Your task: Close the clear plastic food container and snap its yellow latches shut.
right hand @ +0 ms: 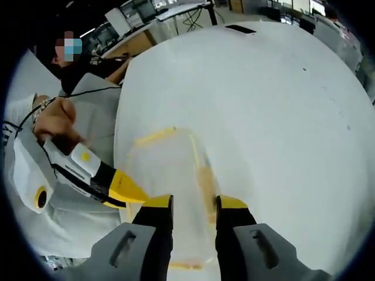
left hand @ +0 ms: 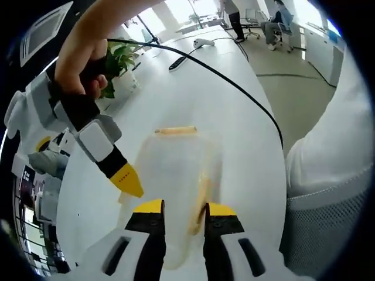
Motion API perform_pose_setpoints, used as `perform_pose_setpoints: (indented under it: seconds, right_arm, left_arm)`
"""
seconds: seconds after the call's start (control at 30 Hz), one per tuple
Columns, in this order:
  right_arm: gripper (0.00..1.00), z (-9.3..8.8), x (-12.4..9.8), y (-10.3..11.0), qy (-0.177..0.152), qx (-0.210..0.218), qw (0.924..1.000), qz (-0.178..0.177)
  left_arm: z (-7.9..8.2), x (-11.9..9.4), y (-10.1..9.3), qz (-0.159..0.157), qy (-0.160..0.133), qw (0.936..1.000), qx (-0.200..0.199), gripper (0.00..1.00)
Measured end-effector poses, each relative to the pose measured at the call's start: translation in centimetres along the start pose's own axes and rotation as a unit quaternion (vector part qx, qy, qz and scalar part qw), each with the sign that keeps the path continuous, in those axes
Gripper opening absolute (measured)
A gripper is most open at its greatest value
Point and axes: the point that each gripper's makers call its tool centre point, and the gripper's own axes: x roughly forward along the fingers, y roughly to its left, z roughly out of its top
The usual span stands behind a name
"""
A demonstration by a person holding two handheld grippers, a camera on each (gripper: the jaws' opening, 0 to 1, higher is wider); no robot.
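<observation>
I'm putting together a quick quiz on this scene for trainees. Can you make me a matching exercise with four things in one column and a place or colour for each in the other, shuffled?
Things:
1. container
2. latch
3. potted plant
4. black cable

Descriptions:
A. green, at the table's edge
B. clear plastic, on the white table
C. yellow strip on the container's far edge
D. dark line running across the table

Pairs: 1-B, 2-C, 3-A, 4-D
</observation>
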Motion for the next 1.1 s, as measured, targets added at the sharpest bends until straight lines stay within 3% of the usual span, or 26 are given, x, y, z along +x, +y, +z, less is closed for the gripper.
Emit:
perform_pose_setpoints:
  seconds: [0.07,0.3,0.33,0.37,0.6,1.1]
  right_arm:
    - [0.23,-0.03,0.00,-0.02,0.000,0.000,1.0000,-0.001]
    - [0.22,-0.03,0.04,-0.20,0.012,0.005,0.9999,0.011]
    - [0.20,-0.07,0.17,0.59,0.025,0.001,0.9989,0.039]
    - [0.20,0.34,0.00,0.13,0.023,-0.003,0.9994,0.025]
    - [0.21,0.07,0.36,0.20,0.048,-0.005,0.9978,0.045]
    - [0.23,0.06,0.12,0.37,0.027,-0.013,0.9990,0.032]
  left_arm:
    - [-0.23,-0.33,0.34,-0.010,-0.009,0.9997,-0.018,0.17]
    - [-0.53,-0.34,0.45,-0.013,0.003,0.9999,-0.006,0.17]
    - [-0.52,-0.33,0.40,-0.016,0.003,0.9999,-0.001,0.17]
    - [-0.47,-0.21,0.42,-0.015,0.004,0.9999,-0.003,0.18]
    - [-0.56,-0.24,0.42,-0.015,0.000,0.9999,-0.001,0.18]
    - [-0.62,-0.45,0.37,-0.012,-0.003,0.9999,0.004,0.20]
